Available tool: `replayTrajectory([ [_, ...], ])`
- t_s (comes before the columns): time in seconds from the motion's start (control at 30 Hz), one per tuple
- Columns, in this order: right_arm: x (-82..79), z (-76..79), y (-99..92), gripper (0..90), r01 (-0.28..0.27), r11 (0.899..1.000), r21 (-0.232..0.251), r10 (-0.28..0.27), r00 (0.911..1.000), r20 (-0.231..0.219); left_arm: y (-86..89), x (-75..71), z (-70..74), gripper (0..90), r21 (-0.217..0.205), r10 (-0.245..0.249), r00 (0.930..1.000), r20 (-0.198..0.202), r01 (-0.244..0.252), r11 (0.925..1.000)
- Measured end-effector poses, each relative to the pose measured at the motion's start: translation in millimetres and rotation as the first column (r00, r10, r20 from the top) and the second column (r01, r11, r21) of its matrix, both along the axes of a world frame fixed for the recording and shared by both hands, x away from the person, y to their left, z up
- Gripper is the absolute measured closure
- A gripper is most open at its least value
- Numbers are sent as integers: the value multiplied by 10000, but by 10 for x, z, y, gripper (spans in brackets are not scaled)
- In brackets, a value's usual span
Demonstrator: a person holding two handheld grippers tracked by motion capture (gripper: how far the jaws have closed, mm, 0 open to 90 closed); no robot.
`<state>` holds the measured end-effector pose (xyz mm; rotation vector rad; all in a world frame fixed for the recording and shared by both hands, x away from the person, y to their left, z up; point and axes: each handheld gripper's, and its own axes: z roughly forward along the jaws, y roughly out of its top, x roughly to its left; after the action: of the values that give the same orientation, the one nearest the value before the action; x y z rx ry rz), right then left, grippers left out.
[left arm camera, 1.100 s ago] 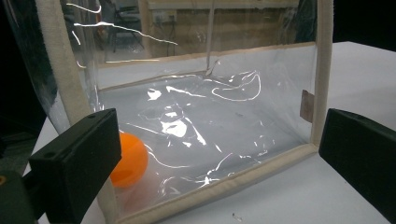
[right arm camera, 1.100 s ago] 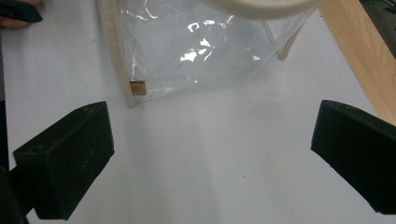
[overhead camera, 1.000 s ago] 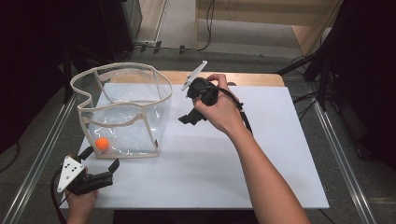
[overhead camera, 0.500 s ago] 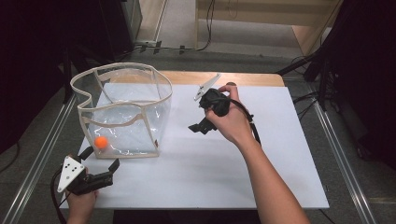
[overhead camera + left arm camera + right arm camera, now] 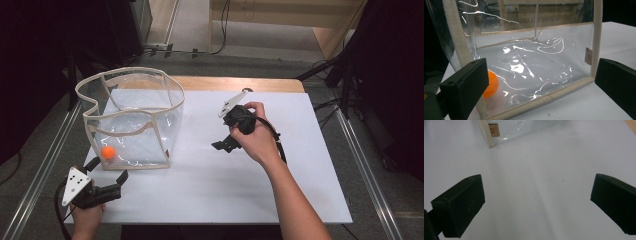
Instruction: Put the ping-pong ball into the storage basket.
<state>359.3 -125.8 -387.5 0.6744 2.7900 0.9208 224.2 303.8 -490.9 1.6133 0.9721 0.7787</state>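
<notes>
Left gripper [image 5: 106, 173] sits at about 7 o'clock on the white tabletop [image 5: 210, 190], held by the person's left hand [image 5: 87, 216] at the near edge. Its fingers [image 5: 465, 87] are spread wide apart, holding nothing, and point at the near face of the clear bag [image 5: 131, 120]. In the left gripper view the bag's cream-edged lower seam runs across between the two fingers, just beyond them — not touching.

The clear bag stands upright and open at about 10 o'clock on the tabletop, its cream rim forming an irregular loop. The orange ball [image 5: 108, 152] lies inside it, on the bag's floor at the near-left corner; in the left gripper view the ball [image 5: 491, 83] sits behind the left finger, partly hidden by it.

Right gripper [image 5: 226, 145] is near the tabletop's centre, slightly toward 1 o'clock, gripped in the person's right hand [image 5: 257, 140] with the forearm coming in from 5 o'clock. Its fingers [image 5: 459, 205] are likewise wide apart and empty, angled down at bare tabletop. The bag's near-right corner [image 5: 489, 132] shows at 11 o'clock in the right gripper view, well apart from the fingers — a small brown tag [image 5: 492, 130] on it.
</notes>
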Motion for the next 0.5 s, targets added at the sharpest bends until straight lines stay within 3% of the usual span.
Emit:
replayTrajectory([
  [0.5, -141, -197, -253, 0, 421, 9991, 90, -420, 9990, -144, 0, -1, 0, 0, -4, 1, 10000, -1, -1, 10000],
])
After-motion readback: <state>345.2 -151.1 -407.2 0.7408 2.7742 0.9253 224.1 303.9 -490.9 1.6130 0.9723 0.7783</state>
